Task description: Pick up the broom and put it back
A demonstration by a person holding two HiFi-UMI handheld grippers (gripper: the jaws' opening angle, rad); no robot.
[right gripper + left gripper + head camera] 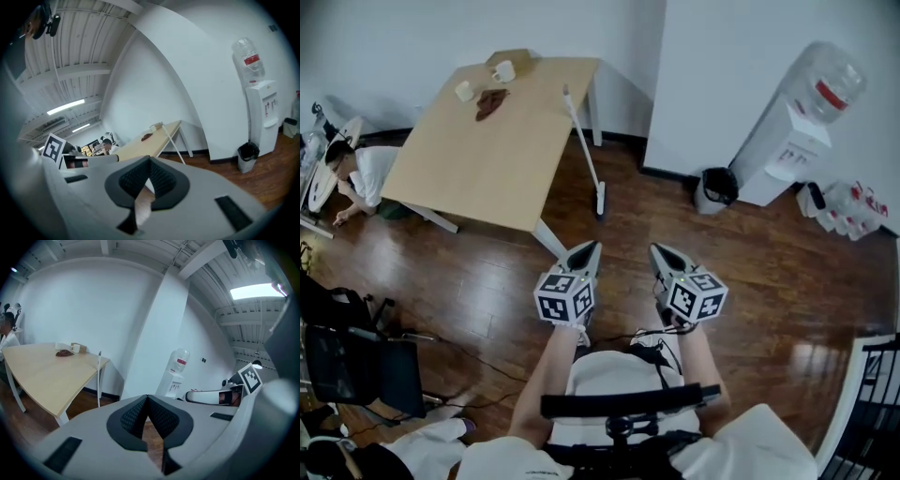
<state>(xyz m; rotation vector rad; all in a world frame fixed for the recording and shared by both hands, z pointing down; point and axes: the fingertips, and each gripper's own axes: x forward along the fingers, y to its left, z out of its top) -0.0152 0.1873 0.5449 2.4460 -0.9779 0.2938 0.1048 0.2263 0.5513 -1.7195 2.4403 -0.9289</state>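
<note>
The broom (584, 150), a thin white stick with a narrow white head on the floor, leans against the right edge of the light wooden table (478, 159). My left gripper (592, 247) and right gripper (657, 249) hover side by side over the wooden floor, short of the broom head. Both are shut with nothing between the jaws. In the left gripper view the left gripper (146, 398) has the broom's handle (100, 357) far off to its left. In the right gripper view the right gripper (150, 159) points toward the slanted broom (172, 143) at the table.
Two cups (503, 71) and a brown cloth (492, 101) lie on the table's far end. A water dispenser (787, 141) and a black bin (715, 187) stand at the right wall. A person (356, 173) crouches left of the table. A black chair (356, 366) stands near left.
</note>
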